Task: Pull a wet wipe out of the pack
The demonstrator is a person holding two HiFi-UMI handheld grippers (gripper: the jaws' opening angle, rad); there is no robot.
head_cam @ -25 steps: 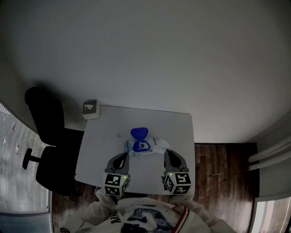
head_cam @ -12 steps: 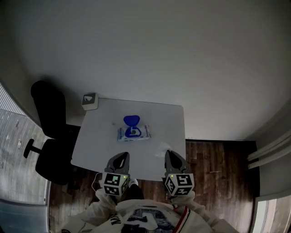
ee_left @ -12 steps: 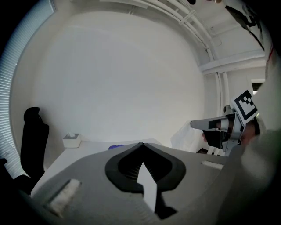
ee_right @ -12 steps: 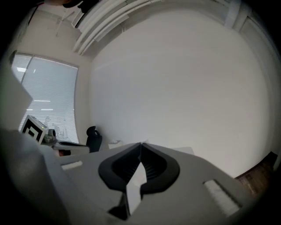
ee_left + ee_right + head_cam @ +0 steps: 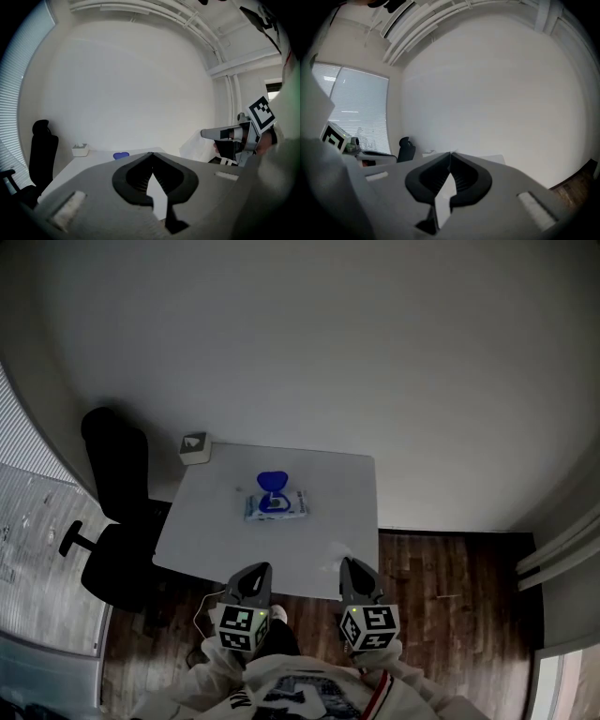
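The wet wipe pack (image 5: 276,505) lies flat on the white table (image 5: 347,493), its blue lid (image 5: 272,481) flipped open towards the wall. Both grippers hang off the table's near edge, well short of the pack. My right gripper (image 5: 348,564) is shut on a white wet wipe (image 5: 335,553), which droops from its tips over the table's front corner. From the left gripper view that wipe (image 5: 193,146) dangles below the right gripper (image 5: 205,134). In the right gripper view a strip of wipe (image 5: 446,194) shows between the jaws. My left gripper (image 5: 256,570) is shut with nothing in it.
A small white box (image 5: 195,448) sits at the table's far left corner. A black office chair (image 5: 117,521) stands left of the table. Wooden floor (image 5: 441,577) lies to the right, and a window with blinds (image 5: 37,512) is at the left.
Both grippers have drawn back from the pack to beyond the table's near edge. The wipe has come free of the pack in the right gripper. The pack stays on the table.
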